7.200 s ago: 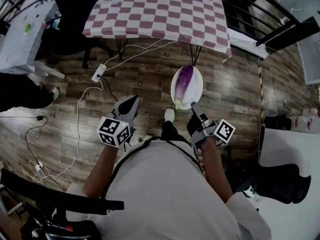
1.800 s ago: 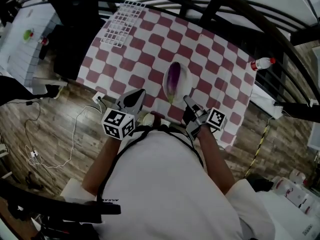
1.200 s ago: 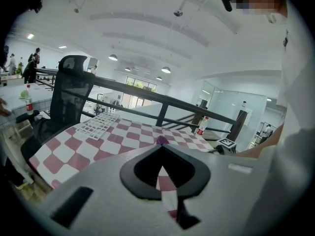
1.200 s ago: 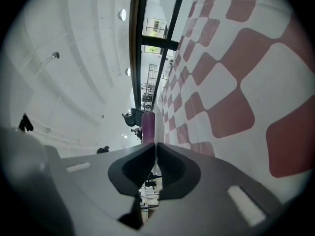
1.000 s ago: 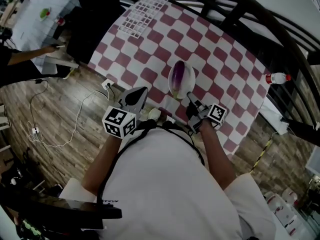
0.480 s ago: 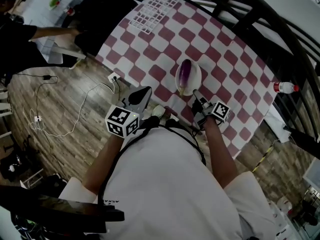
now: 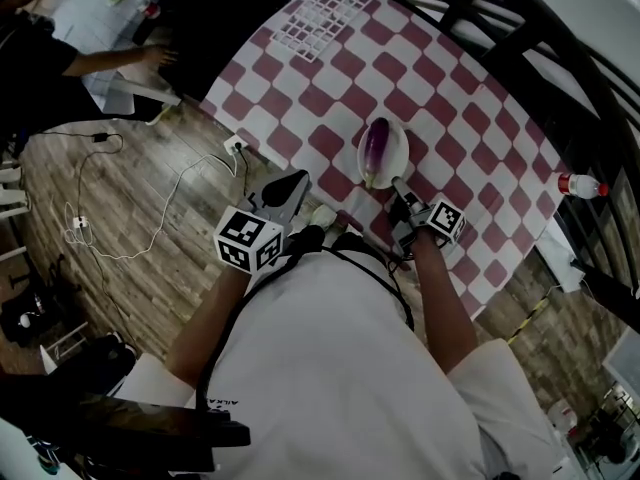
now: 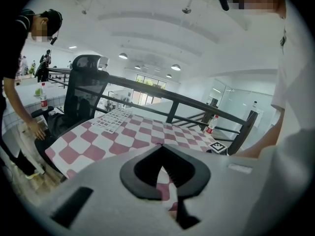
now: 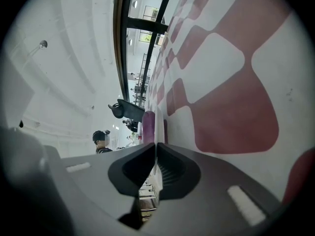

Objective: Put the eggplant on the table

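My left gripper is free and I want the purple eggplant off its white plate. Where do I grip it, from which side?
Likely across the middle of the purple eggplant, spanning its narrow width, from the left. It lies lengthwise, away from the person, on the white plate, whose near rim the right gripper clamps. The shut left gripper must open.

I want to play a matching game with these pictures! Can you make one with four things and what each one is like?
Things:
1. eggplant
2. plate
3. bottle
4. left gripper

What it is like:
A. shut, holding nothing
B. has a red cap
C. purple, lying on the plate
D. pinched at its rim by the right gripper

Pairs: 1-C, 2-D, 3-B, 4-A
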Available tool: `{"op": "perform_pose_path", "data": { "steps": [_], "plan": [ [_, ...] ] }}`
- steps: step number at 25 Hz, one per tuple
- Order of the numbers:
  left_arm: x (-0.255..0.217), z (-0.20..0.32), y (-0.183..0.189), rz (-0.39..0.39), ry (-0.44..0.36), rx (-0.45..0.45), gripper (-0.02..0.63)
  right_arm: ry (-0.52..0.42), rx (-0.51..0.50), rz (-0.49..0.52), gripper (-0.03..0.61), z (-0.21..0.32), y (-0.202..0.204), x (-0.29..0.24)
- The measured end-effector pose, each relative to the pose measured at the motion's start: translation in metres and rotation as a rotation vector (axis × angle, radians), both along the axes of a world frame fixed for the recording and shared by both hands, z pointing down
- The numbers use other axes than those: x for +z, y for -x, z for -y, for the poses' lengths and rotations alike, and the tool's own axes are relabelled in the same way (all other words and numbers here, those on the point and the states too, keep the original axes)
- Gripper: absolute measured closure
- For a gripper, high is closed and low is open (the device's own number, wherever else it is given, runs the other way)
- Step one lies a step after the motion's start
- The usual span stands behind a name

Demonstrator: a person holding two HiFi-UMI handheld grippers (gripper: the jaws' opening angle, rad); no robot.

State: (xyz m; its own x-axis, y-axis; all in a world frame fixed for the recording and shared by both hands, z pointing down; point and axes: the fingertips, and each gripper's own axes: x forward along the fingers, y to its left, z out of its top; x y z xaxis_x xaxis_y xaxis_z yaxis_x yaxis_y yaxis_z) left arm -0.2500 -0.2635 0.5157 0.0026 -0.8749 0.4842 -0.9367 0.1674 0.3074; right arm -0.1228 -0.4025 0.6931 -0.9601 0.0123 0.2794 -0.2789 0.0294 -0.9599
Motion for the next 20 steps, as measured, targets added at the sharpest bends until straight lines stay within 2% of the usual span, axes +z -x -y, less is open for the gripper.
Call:
{"op": "perform_pose_path", "data": {
  "steps": [11,20],
  "plan": [
    [0.004,-0.002,0.01,-0.002,0.003,-0.008,0.607,-0.012,-0.005,-0.032,0.557,0.003,0.005,0.009],
    [0.004,-0.004,0.014,-0.005,-0.005,-0.006,0.607,0.002,0.004,-0.115,0.56,0.0,0.004,0.017]
  ]
}}
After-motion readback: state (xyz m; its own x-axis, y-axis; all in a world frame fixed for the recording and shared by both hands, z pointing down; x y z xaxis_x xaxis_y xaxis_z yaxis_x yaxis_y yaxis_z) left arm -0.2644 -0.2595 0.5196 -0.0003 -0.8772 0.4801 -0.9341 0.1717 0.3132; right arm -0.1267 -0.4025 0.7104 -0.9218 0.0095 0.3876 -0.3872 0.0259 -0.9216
